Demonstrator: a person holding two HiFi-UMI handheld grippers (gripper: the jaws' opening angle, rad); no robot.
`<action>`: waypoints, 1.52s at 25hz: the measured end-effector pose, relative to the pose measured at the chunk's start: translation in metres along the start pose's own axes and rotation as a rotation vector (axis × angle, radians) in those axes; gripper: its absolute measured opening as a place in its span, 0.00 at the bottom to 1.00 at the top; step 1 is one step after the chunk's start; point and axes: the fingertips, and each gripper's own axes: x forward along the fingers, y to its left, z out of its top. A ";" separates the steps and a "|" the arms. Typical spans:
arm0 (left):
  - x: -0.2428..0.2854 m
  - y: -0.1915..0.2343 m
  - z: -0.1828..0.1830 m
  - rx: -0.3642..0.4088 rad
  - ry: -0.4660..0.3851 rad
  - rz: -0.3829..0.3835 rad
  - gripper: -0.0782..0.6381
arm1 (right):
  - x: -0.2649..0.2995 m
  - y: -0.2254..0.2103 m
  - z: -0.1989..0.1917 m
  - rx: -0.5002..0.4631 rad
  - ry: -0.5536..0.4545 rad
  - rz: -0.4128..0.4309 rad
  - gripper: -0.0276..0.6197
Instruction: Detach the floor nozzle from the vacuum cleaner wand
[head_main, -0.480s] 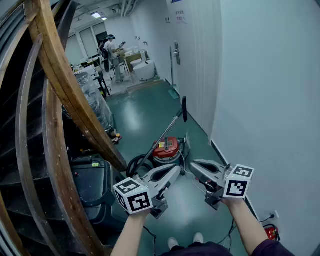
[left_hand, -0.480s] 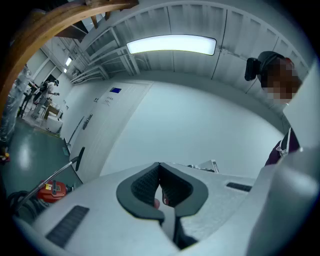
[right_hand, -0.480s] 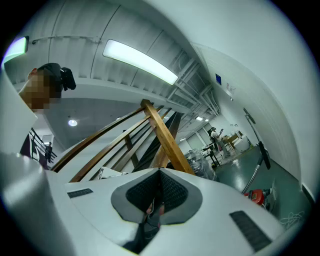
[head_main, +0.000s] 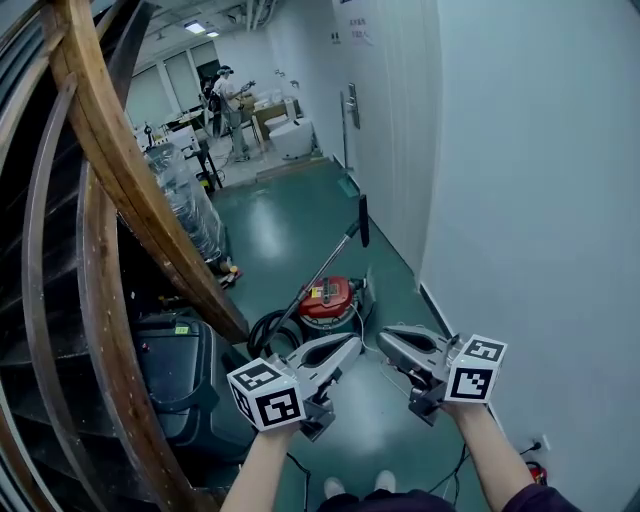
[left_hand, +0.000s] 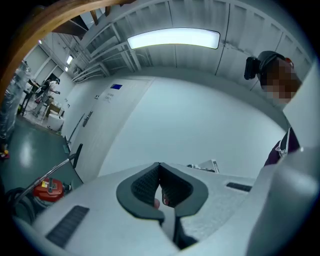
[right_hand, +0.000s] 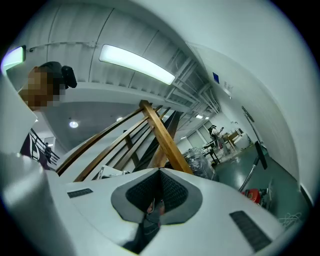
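Vacuum wand (head_main: 325, 268) stands untouched, left tongs (head_main: 354, 341) and right tongs (head_main: 383, 333) both closed, empty.

The lower end of the vacuum wand (head_main: 325, 268) is hidden behind the left claw (head_main: 352, 343); the far person (head_main: 223, 95) is too small to make out.

Red vacuum cleaner (head_main: 325, 297), black wand handle (head_main: 362, 221), teal floor (head_main: 285, 225), white wall (head_main: 540, 180) — brown wooden rail (head_main: 130, 190)
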 end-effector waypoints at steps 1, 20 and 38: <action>0.004 0.000 -0.001 -0.002 0.000 0.003 0.11 | -0.003 -0.004 0.000 0.003 0.003 0.000 0.07; 0.047 0.091 0.006 -0.034 0.051 0.013 0.11 | 0.033 -0.099 0.007 0.068 -0.002 -0.030 0.07; 0.053 0.242 0.052 -0.051 0.099 -0.006 0.11 | 0.160 -0.194 0.010 0.093 -0.011 -0.162 0.07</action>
